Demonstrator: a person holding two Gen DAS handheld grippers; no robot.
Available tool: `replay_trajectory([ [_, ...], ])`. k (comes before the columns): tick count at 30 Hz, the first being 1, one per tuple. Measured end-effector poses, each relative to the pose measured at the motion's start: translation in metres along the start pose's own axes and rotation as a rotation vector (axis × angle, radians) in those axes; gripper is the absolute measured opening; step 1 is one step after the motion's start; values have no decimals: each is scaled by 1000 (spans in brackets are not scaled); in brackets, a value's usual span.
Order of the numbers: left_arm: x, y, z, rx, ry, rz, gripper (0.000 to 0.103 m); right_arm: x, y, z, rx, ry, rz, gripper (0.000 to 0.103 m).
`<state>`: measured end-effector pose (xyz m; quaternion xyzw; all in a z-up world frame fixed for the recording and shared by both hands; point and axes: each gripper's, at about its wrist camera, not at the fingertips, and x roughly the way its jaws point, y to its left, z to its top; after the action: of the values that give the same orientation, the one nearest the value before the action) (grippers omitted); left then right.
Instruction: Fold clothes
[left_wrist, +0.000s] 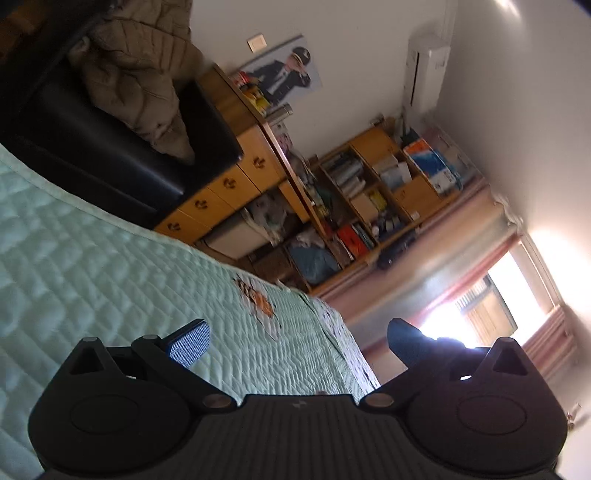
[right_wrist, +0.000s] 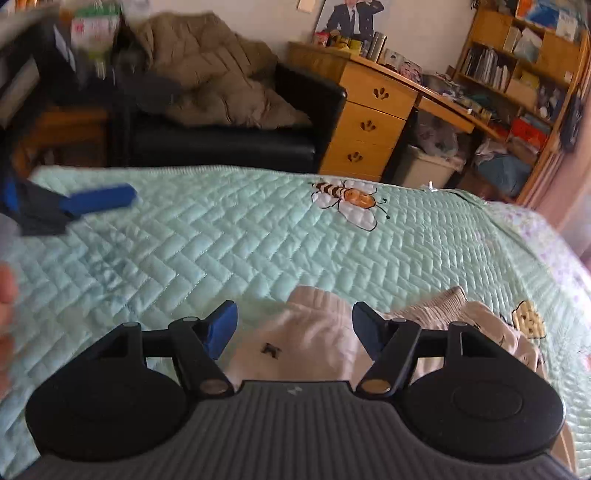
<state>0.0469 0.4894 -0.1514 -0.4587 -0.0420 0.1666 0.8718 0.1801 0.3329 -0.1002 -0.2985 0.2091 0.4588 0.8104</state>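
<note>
Right gripper (right_wrist: 293, 328) has its jaws apart, nothing clamped, hovering just over the white garment (right_wrist: 306, 339) bunched at the near edge of the green quilted bed (right_wrist: 221, 236). Left gripper (left_wrist: 297, 345) is spread wide and empty too, over the bed's left side.

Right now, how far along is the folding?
Done: nothing looks folded; the white garment lies rumpled on the green quilt. In hand: nothing; the right tool hangs open over the garment, and the left tool is open too, aimed across the room. Left: grasp the garment, spread it flat, fold it.
</note>
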Motion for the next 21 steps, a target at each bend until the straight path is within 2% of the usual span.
replay_trajectory([
  [4,-3,-1,1,-5,4,-6,102,27,25,-1,-36,33,-177,70],
  [6,-2,0,1,-6,13,-13,102,38,33,-5,-102,27,-251,68],
  [8,0,1,2,2,25,-15,102,38,31,-9,-97,33,-248,60],
  [9,1,1,2,3,28,-13,102,37,29,-9,-71,40,-217,46],
  [10,1,2,2,4,31,-12,102,36,26,-10,-50,43,-202,42],
  [11,2,3,3,-1,32,-12,102,35,22,-10,-29,46,-187,41],
  [15,2,8,6,-23,39,-16,102,35,-13,-13,186,38,-59,31],
  [16,2,9,6,-24,42,-15,102,36,-25,-15,270,28,-9,24],
  [19,2,10,7,-26,49,-16,102,34,-62,-29,547,-5,145,12],
  [21,3,10,7,-29,52,-17,102,36,-83,-40,734,-25,243,10],
])
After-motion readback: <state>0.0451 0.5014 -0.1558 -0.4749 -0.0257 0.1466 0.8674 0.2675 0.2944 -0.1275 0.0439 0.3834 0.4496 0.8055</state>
